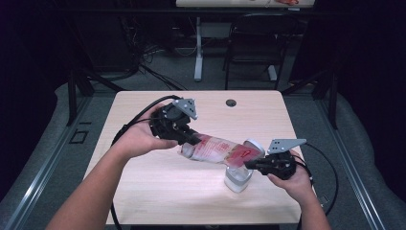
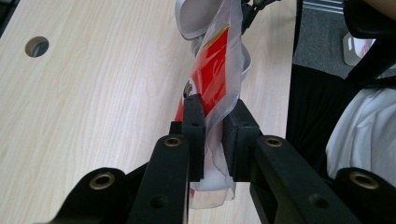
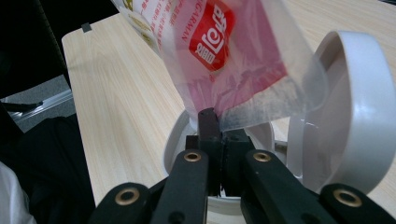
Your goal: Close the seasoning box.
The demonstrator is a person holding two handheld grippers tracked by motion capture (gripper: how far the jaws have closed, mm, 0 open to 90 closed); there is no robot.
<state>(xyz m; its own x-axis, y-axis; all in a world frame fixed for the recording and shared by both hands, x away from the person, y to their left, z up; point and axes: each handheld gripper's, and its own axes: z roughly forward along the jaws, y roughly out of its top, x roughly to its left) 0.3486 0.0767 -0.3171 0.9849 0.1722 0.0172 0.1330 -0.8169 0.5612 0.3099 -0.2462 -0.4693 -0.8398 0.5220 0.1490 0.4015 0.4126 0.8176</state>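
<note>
Red-and-clear plastic pouch (image 1: 220,149) stretched above the table's centre, left gripper (image 1: 187,137) pinching its ten-o'clock end, right gripper (image 1: 253,164) clamped tight on its four-o'clock edge over the white lidded container (image 1: 238,178); an uneven pull would likely spill contents.

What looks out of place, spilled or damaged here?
Nothing stands out. The plastic bag hangs stretched between the left tongs and right tongs, its open end over the white container, lid flipped open. No spill shows on the table.
</note>
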